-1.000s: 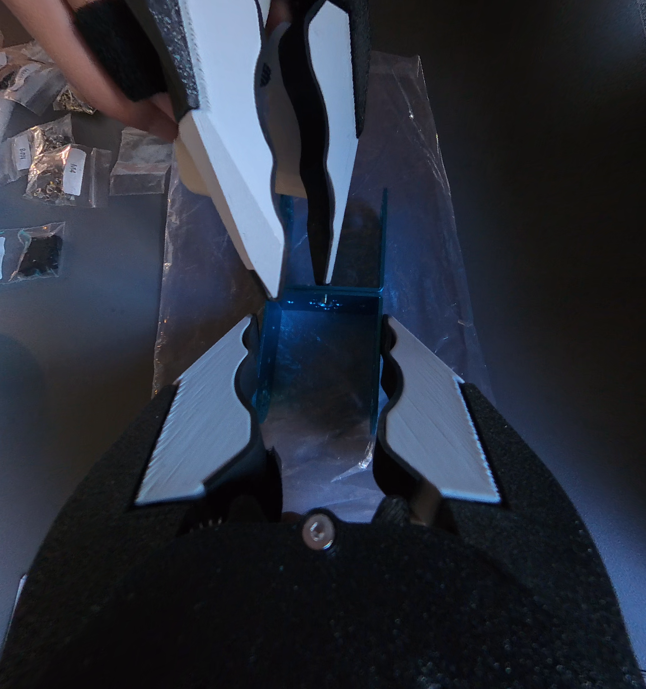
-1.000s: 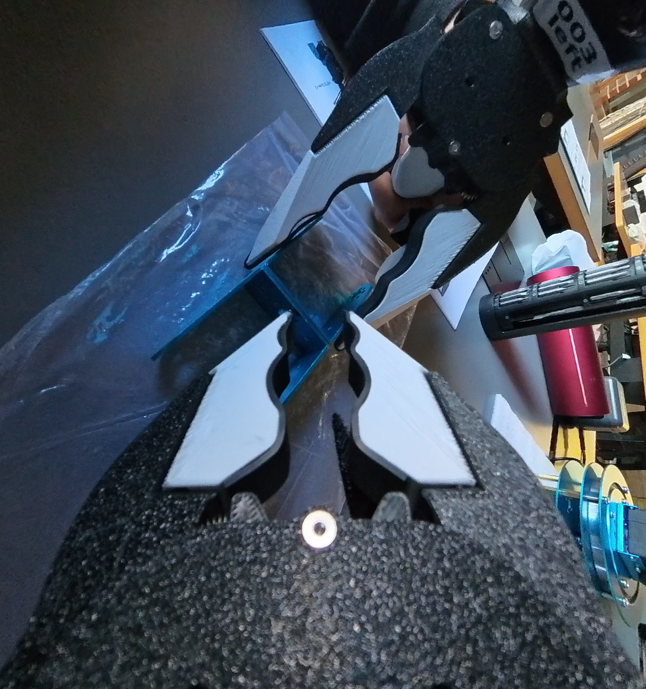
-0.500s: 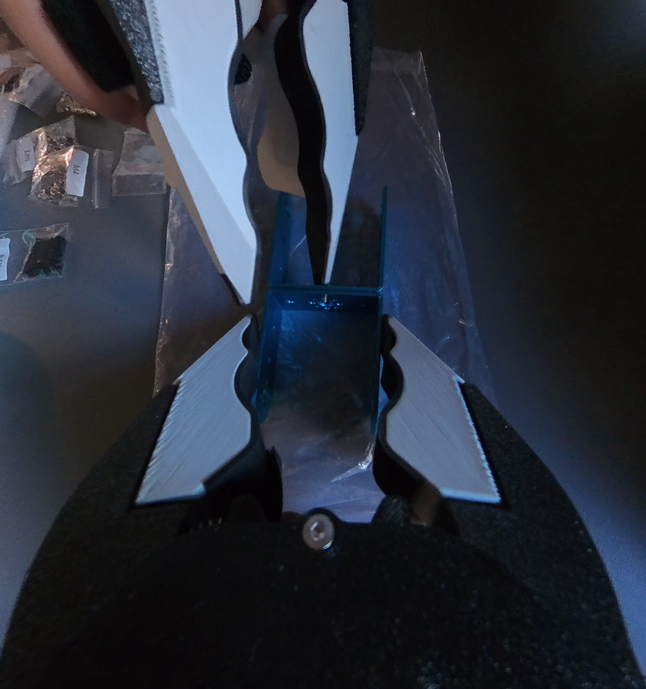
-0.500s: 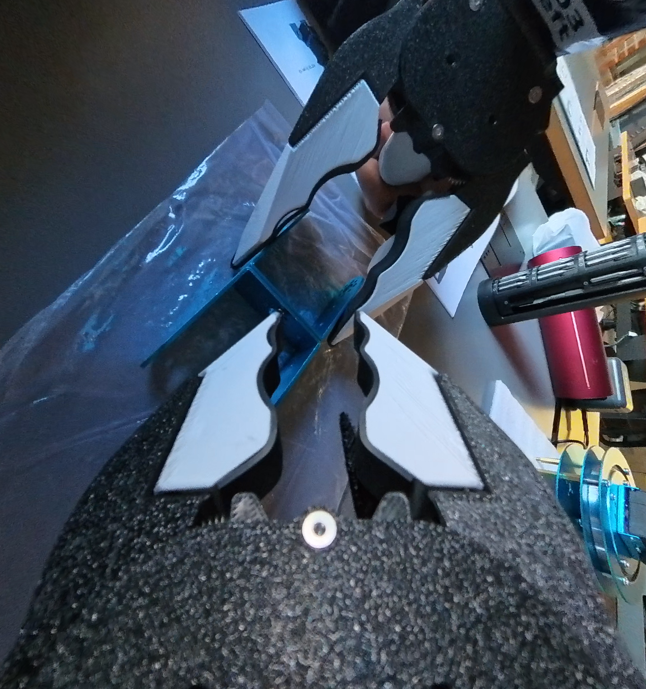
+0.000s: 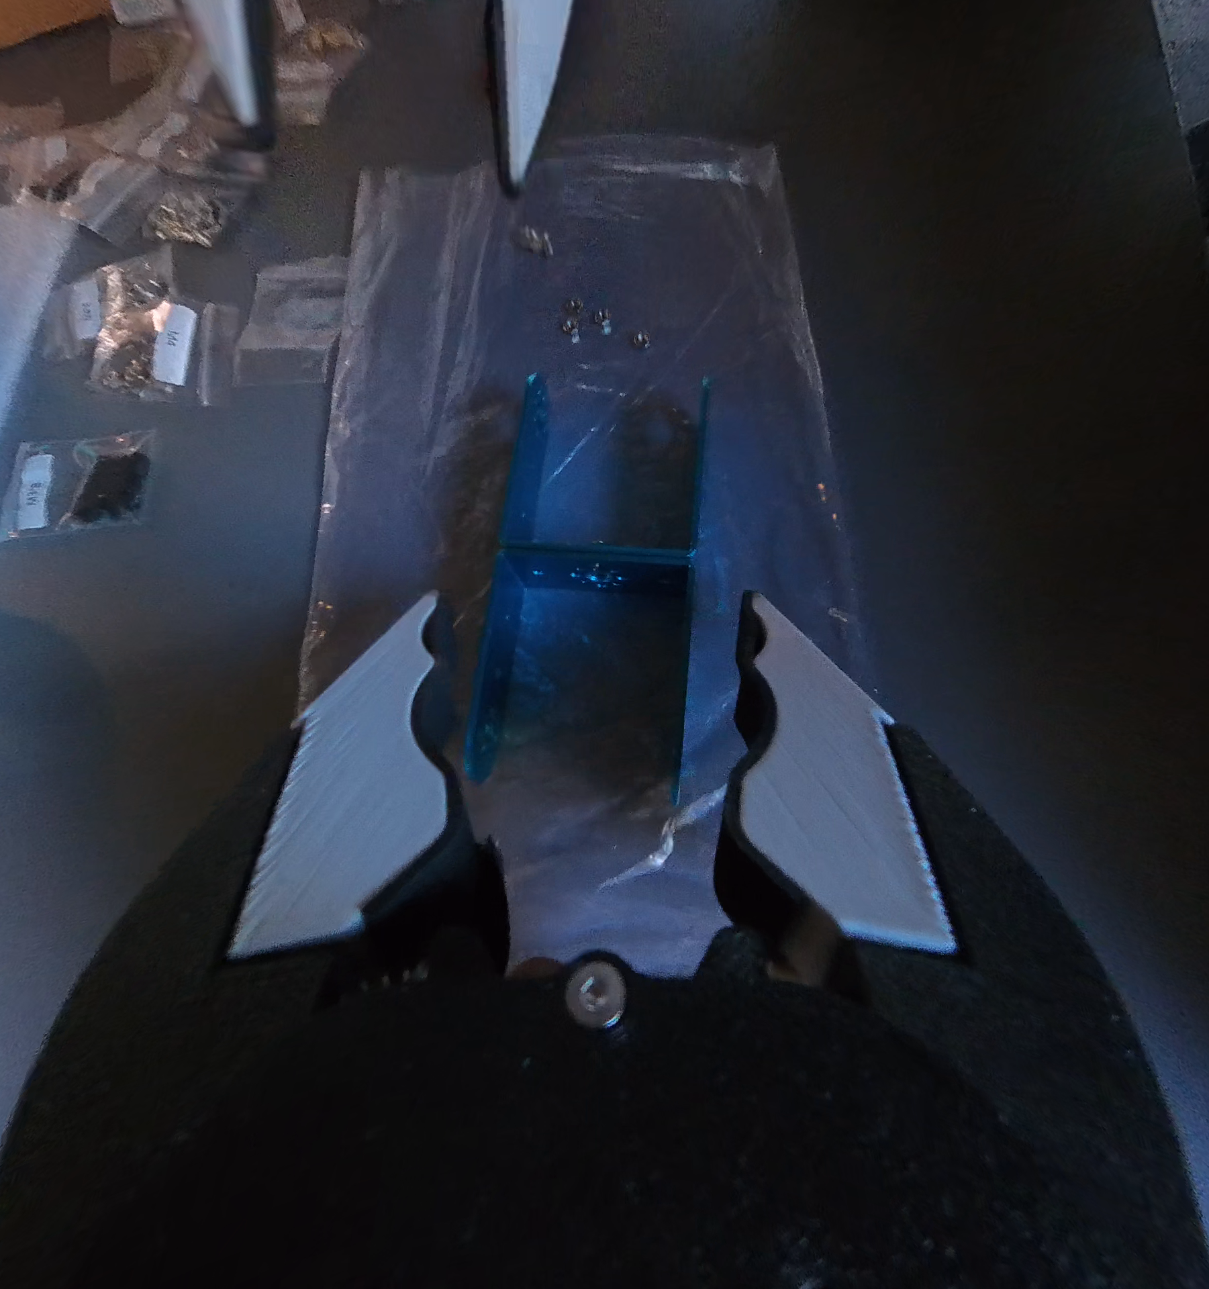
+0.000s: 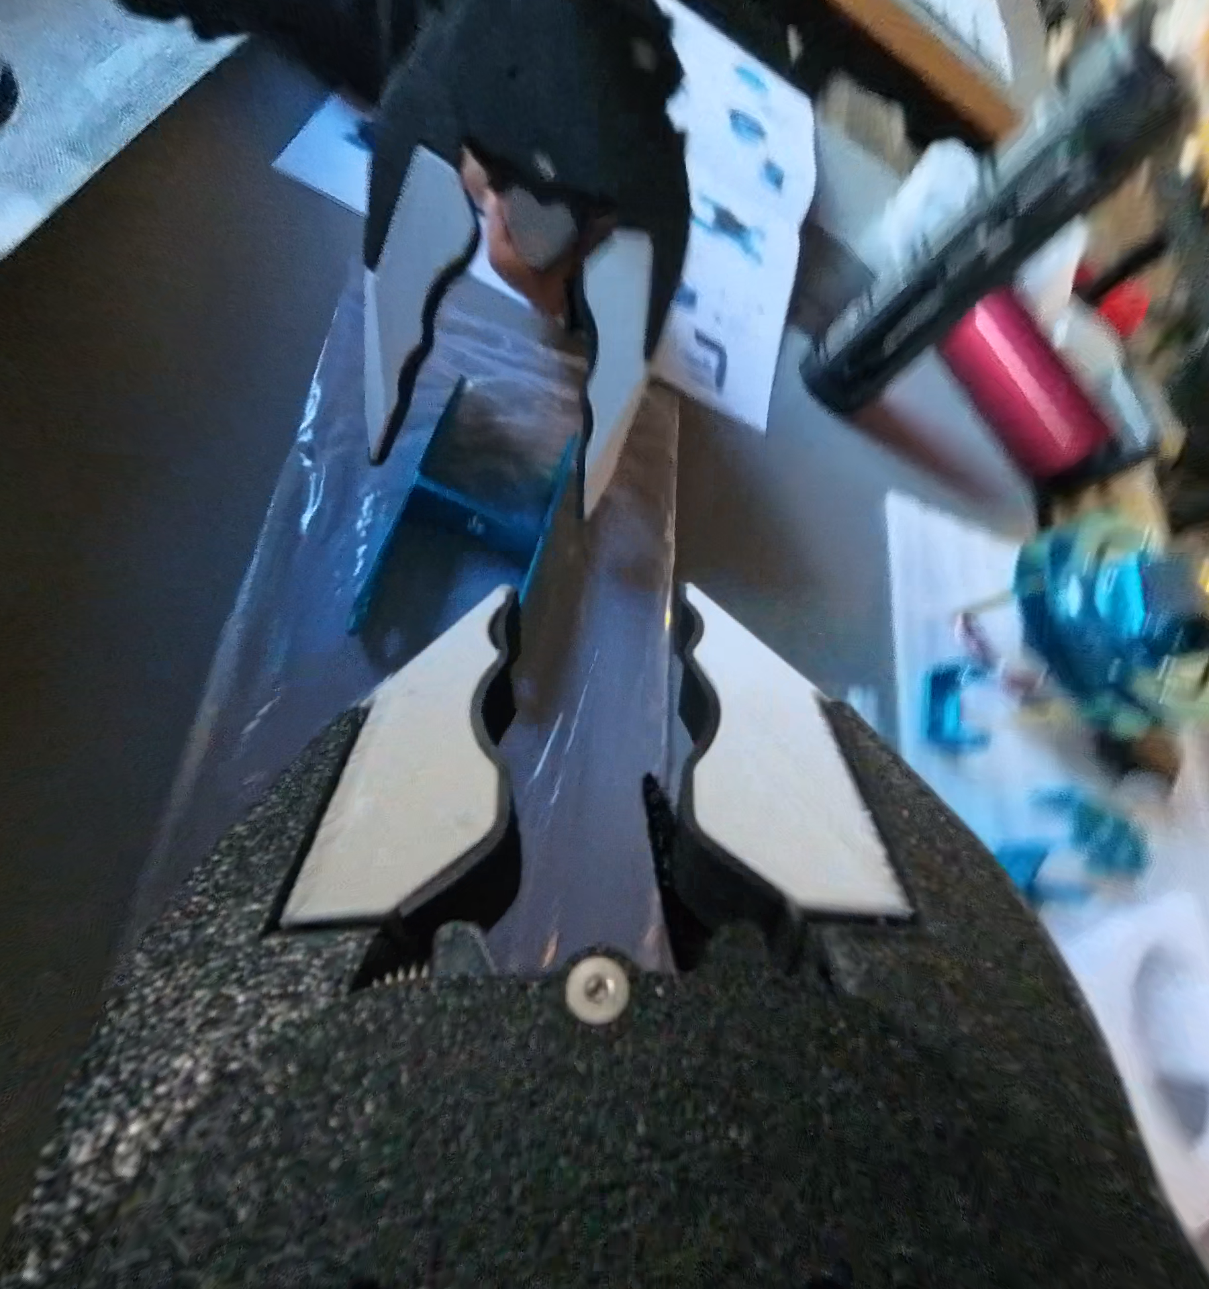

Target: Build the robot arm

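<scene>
My left gripper (image 5: 591,607) has its fingers spread wide on either side of a blue metal H-shaped bracket (image 5: 591,628), not touching it; the bracket stands on a clear plastic bag (image 5: 413,349) laid flat over a dark tabletop (image 5: 1006,349). Beyond the bracket, a few small loose screws (image 5: 598,321) lie on the plastic. At the upper left of the left wrist view sit several small clear bags of hardware (image 5: 137,342) with white labels. My right gripper (image 6: 598,600) is also spread and holds nothing, hovering over the plastic with the bracket just ahead and to the left of its tips. In the right wrist view, much blurred, white printed sheets (image 6: 741,230) lie at the top centre, and on the right side stand a red cylinder (image 6: 1027,390), a black ribbed handle (image 6: 992,251) and a cluttered white surface with blue parts (image 6: 1103,628).
</scene>
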The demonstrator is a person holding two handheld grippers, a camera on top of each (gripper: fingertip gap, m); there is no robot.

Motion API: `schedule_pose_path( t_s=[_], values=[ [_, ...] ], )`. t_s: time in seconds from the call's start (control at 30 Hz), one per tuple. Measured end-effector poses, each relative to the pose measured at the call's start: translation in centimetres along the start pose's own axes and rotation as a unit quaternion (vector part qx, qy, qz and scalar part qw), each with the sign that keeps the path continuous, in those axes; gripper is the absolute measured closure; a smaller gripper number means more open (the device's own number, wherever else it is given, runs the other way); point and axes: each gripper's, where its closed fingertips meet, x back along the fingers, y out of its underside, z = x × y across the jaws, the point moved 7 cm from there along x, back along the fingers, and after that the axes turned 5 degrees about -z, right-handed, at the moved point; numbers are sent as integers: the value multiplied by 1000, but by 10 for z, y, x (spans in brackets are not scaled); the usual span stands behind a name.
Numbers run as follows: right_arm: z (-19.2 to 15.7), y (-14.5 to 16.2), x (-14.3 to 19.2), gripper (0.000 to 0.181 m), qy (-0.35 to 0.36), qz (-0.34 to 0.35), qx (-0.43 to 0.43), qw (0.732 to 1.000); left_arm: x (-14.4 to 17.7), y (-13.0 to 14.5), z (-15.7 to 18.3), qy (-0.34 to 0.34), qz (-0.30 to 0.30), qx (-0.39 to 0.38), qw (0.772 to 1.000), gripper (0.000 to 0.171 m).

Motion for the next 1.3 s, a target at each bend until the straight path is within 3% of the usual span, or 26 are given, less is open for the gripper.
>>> schedule_pose_path(
  t_s=[0.07, 0.13, 0.2, 0.27, 0.37, 0.63, 1.03, 1.17, 1.3],
  values=[
    [-9, 18, 19, 139, -23, -38, -90, 995, 10, -5, 1, -4, 21, -1, 1000, 92],
    [-32, 38, 28, 156, -66, -98, -143, 983, 22, -11, 1, -9, 51, 2, 999, 100],
    [-51, 52, 26, 156, -55, -135, -173, 974, 33, -16, 0, -12, 79, 12, 997, 108],
    [-63, 60, 21, 168, -44, -138, -183, 972, 40, -21, -4, -22, 107, 26, 994, 116],
    [-66, 62, 14, 168, -29, -117, -221, 968, 46, -25, -13, -58, 131, 46, 989, 121],
    [-64, 51, -9, 174, -7, -152, -193, 969, 48, -26, -20, -89, 150, 66, 982, 125],
    [-57, 54, -15, 178, -61, -169, -224, 958, 50, -31, -10, -40, 173, 76, 981, 127],
    [-44, 37, -6, 178, -56, -67, -249, 964, 56, -36, -8, 14, 212, 111, 971, 128],
    [-22, -9, 9, 178, -56, 144, -250, 956, 58, -42, -6, 95, 259, 171, 946, 137]
  ],
)
